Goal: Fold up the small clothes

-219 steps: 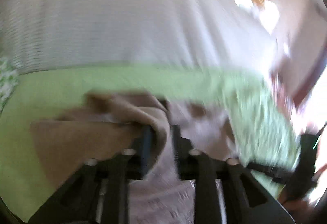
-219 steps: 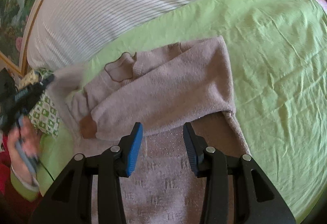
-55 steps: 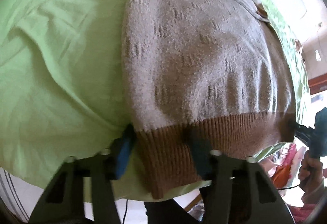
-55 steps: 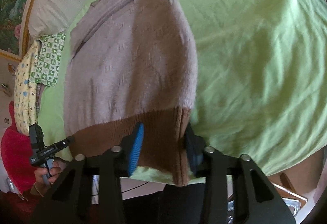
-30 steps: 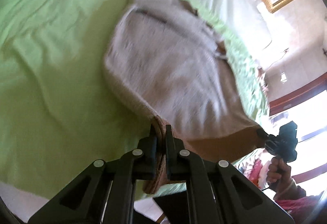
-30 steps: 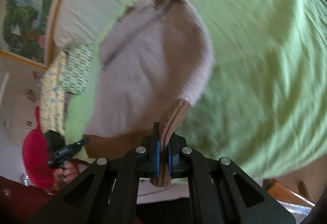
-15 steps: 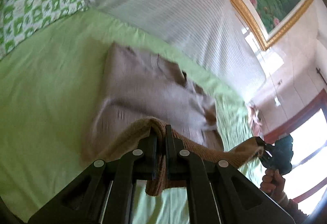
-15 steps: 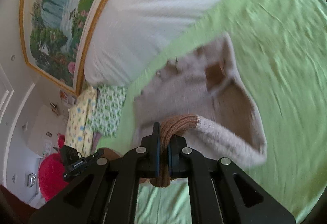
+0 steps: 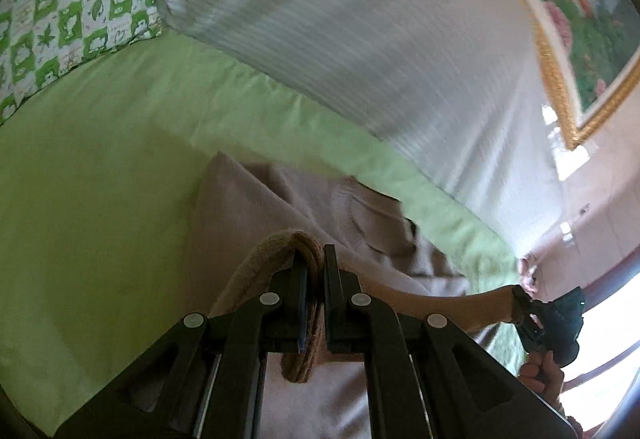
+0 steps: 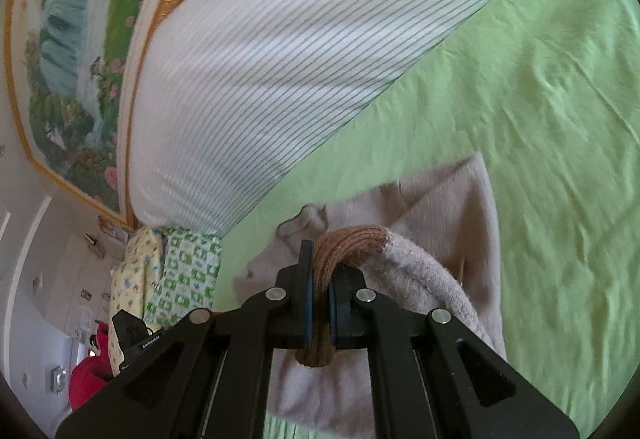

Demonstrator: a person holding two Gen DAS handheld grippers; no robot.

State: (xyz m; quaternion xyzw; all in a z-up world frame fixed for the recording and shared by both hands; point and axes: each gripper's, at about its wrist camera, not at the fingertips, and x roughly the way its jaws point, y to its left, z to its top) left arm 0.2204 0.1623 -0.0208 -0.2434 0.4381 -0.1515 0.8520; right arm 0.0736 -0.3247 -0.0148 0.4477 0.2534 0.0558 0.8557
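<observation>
— Fingers first: what do they have?

— Both pairs are clenched on the sweater's brown ribbed hem. The left gripper [image 9: 316, 275] pinches a bunched fold of hem [image 9: 298, 251] that loops over its fingertips and hangs down between the arms. The right gripper [image 10: 318, 279] pinches the hem's other end [image 10: 348, 239], just where brown rib meets the pale knit.

— And the stretch between them?

— From the left wrist view, the hem runs taut off to the right, as far as the right gripper [image 9: 552, 323] and the hand [image 9: 540, 375] holding it. From the right wrist view, the left gripper's body [image 10: 136, 339] shows low at the left; its fingers are out of sight there.

— Where is the sweater itself?

— The sweater [image 9: 280, 207] lies on the green sheet [image 9: 88, 167], its body beyond and below the lifted hem. From the right wrist view its pale side curls up over the right gripper's right arm, and the collar end [image 10: 308, 223] lies past the fingertips.

— Beyond the sweater?

— A band of sheet, then the striped white bedding [image 10: 280, 51] rising behind it. A green-and-white checked cloth [image 9: 72, 7] sits left of the bedding, touching the sheet. Farthest off, a gold-framed painting [image 10: 68, 51] hangs on the wall above the bedding. A red cloth [image 10: 86, 379] shows low, past the checked one; I cannot tell what it is.
</observation>
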